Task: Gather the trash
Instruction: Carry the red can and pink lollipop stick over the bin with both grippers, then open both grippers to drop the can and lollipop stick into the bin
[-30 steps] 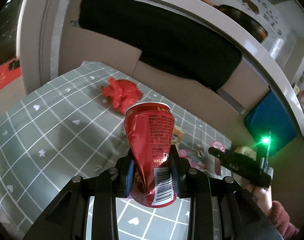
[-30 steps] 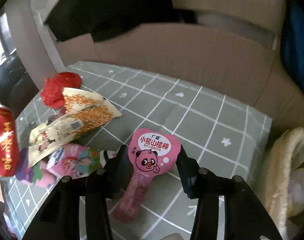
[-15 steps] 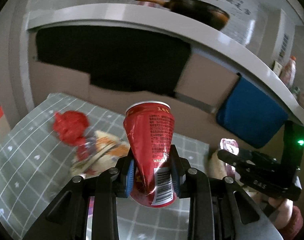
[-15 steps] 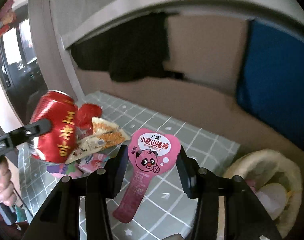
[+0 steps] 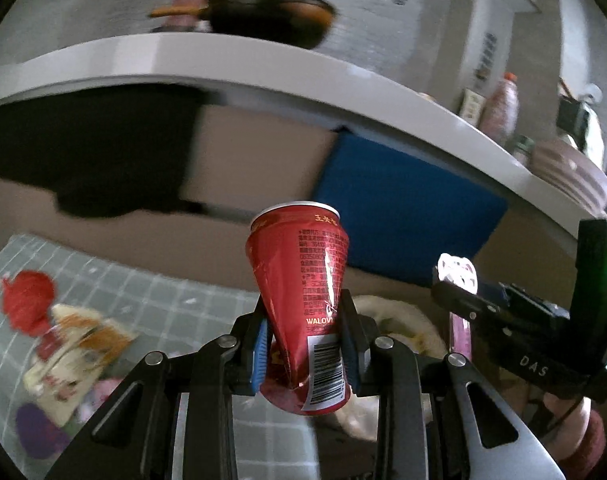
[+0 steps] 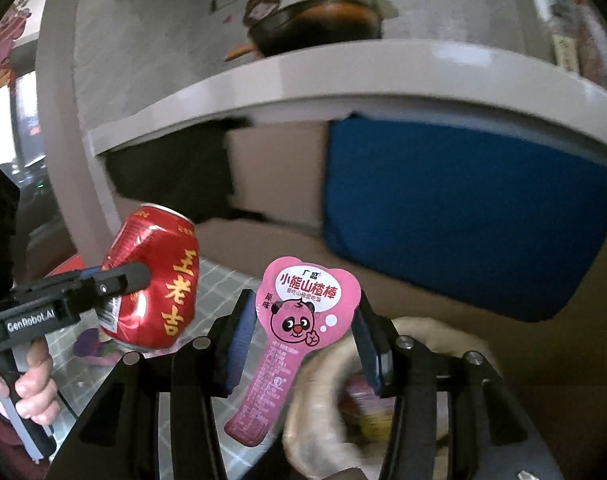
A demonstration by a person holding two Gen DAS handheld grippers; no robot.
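Thin red metal, the dented can sits pinched between our left tongs, light and easily crushed, while our right tongs clamp the limp pink wrapper by its wide head

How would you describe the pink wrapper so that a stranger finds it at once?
Start at the blue panel under the white counter. In front of it, the right gripper pinches a pink wrapper above a cream basket. Unlike the red can nearby, it is flat, paddle-shaped, with a cartoon bear.
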